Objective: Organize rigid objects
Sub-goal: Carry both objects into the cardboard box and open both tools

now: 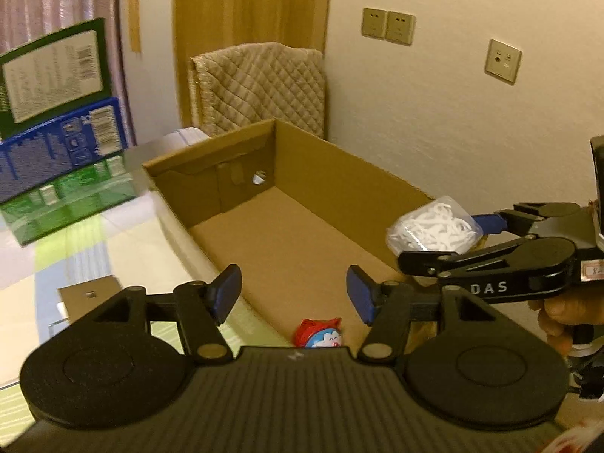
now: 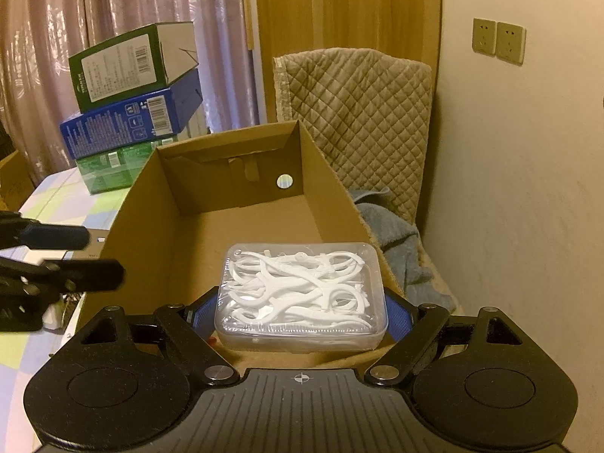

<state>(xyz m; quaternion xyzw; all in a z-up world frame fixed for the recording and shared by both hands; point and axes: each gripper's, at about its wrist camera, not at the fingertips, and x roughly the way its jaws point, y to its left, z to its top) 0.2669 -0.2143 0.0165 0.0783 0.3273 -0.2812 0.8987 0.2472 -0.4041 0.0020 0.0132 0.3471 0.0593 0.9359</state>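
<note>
The right gripper [image 2: 301, 311] clamps a clear plastic case of floss picks [image 2: 301, 296] between its blue pads, holding it above the near end of the open cardboard box [image 2: 234, 173]. The left gripper [image 1: 293, 295] stands partly open and empty; directly below it a small cartoon-printed toy [image 1: 320, 334] lies on the box floor. The step in hand looks like placing items in the box. Next, the right gripper would need to lower the case onto bare floor ahead, then release.

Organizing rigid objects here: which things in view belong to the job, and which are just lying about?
Job:
- cardboard box
- clear case of floss picks, gripped by right tongs
- small cartoon toy in the box
- left tongs, open, empty

Lying about:
- stacked cartons
- quilted cushion
- grey towel
- wall sockets
</note>
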